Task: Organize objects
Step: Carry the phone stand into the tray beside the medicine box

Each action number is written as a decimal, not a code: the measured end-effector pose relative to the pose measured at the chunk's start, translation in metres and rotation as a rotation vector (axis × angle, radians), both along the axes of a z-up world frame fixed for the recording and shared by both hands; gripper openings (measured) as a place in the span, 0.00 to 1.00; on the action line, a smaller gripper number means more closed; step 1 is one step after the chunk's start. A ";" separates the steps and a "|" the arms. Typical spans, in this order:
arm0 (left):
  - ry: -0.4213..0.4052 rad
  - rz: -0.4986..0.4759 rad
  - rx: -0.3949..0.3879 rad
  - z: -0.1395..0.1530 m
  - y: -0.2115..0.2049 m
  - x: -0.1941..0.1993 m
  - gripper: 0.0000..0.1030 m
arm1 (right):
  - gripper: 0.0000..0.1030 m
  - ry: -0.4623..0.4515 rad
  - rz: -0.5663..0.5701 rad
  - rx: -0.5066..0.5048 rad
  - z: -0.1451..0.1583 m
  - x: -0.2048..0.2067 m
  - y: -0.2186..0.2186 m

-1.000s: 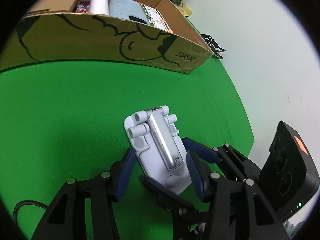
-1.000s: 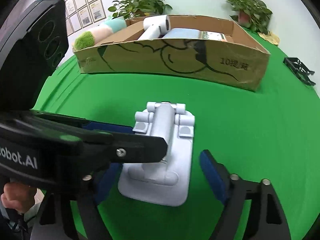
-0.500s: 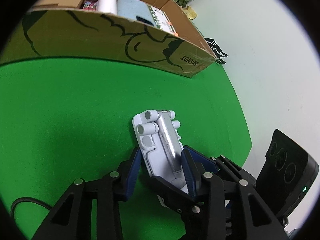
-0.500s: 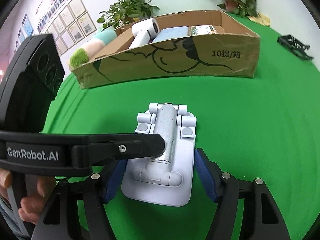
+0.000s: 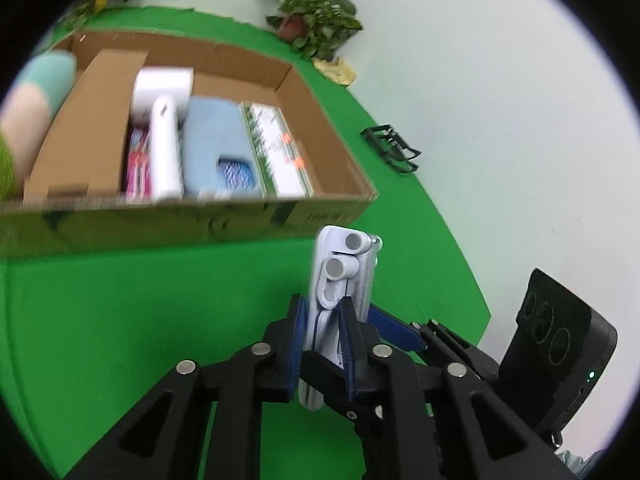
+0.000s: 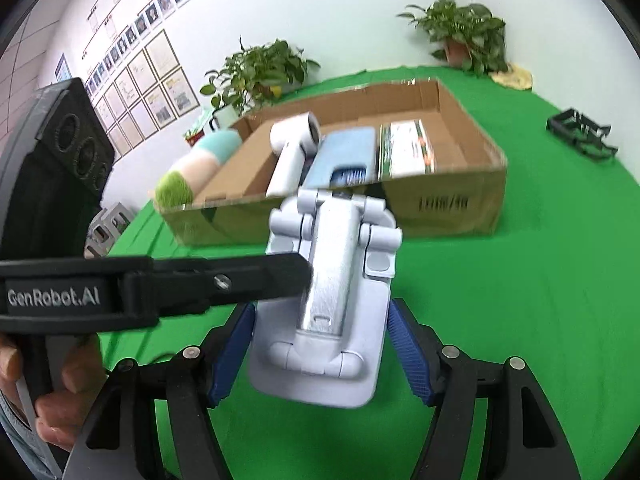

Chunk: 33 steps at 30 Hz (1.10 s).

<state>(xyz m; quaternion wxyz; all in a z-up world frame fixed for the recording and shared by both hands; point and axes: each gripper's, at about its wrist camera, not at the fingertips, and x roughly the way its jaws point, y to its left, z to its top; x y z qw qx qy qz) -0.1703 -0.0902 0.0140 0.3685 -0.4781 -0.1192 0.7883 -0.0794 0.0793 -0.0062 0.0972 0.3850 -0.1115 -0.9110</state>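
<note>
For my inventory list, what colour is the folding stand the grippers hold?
Pale lavender-white folding stand with a silver arm; right wrist view.

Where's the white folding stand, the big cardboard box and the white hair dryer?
white folding stand point(image 6: 332, 280), right wrist view, on its silver arm.
cardboard box point(image 6: 452, 208), right wrist view, on its front wall.
white hair dryer point(image 5: 164, 152), left wrist view, on its handle.

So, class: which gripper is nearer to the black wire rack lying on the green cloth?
Right. The rack lies off to the right side. The right gripper straddles the white folding stand on that side; the left gripper reaches in from the opposite side, clamping the stand.
</note>
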 end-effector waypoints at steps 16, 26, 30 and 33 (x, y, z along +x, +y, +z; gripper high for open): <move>0.112 0.005 -0.018 0.063 0.032 -0.103 0.15 | 0.62 0.115 -0.007 0.058 0.067 -0.095 0.031; -0.081 0.025 -0.088 0.019 0.056 -0.186 0.15 | 0.62 -0.044 0.019 0.033 0.042 -0.199 0.062; -0.151 0.029 -0.134 -0.007 0.062 -0.193 0.16 | 0.62 -0.133 0.002 0.017 0.014 -0.214 0.069; -0.186 0.047 -0.148 -0.018 0.060 -0.196 0.16 | 0.62 -0.176 -0.001 0.025 0.000 -0.219 0.066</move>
